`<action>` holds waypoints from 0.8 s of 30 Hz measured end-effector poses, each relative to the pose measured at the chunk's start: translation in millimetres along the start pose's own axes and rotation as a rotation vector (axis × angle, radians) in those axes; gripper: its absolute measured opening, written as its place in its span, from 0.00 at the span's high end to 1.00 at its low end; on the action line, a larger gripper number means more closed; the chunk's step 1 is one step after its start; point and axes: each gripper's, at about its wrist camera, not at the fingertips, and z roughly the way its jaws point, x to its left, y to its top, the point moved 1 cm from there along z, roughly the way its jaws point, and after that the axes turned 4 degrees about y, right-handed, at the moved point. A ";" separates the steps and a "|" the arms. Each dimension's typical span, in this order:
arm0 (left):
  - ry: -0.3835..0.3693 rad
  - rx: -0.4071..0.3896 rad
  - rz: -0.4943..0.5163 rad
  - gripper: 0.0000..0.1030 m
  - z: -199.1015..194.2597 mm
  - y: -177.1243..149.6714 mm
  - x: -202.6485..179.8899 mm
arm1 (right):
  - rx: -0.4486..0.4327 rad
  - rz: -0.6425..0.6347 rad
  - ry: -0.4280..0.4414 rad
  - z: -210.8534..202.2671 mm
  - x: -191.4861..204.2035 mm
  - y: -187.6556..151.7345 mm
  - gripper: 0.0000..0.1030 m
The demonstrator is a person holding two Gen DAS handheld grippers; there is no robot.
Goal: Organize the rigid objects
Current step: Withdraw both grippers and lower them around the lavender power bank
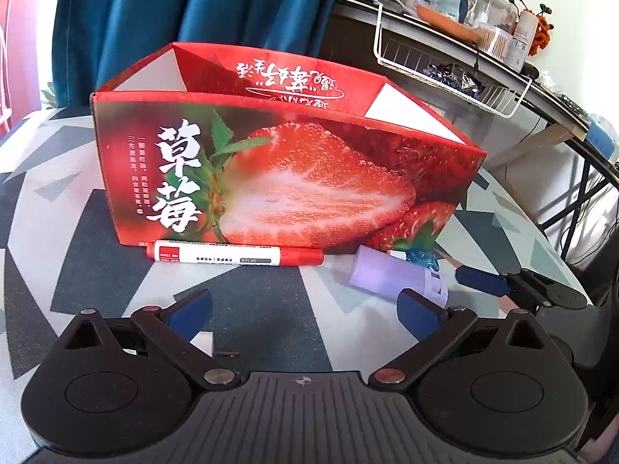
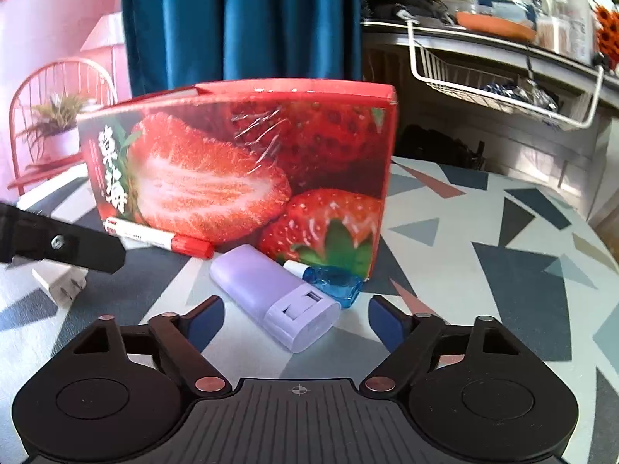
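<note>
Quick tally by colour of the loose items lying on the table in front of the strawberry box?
Red and white: 1, marker
Purple: 1, case
Blue: 1, bottle
White: 1, plug
Total: 4

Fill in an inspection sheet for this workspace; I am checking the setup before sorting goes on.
Surface: round table with a grey, white and pink triangle-pattern cover.
Job's things: open strawberry box standing upright; red marker lying against its front; lilac case lying beside a small blue bottle; white plug lying flat.
Clutter: nothing seen on the table beyond these.
Grippers: left tool open, white plug below its left finger; right tool open, its pads either side of the lilac case's near end, not pressing.
Cables: dark leads hanging by the desk.
Surroundings: blue curtain, white wire basket under a crowded desk, potted plant.
</note>
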 end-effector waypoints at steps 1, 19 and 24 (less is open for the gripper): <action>-0.001 0.003 -0.002 0.03 2.1 0.9 -1.1 | 0.001 -0.013 -0.002 0.7 2.0 -0.1 0.33; -0.154 0.108 0.020 0.35 63.4 25.0 -32.5 | 0.016 -0.021 -0.026 4.0 4.2 -2.1 0.53; -0.160 0.117 0.027 0.37 76.4 26.3 -34.8 | 0.035 -0.050 -0.029 8.3 9.5 -2.2 0.56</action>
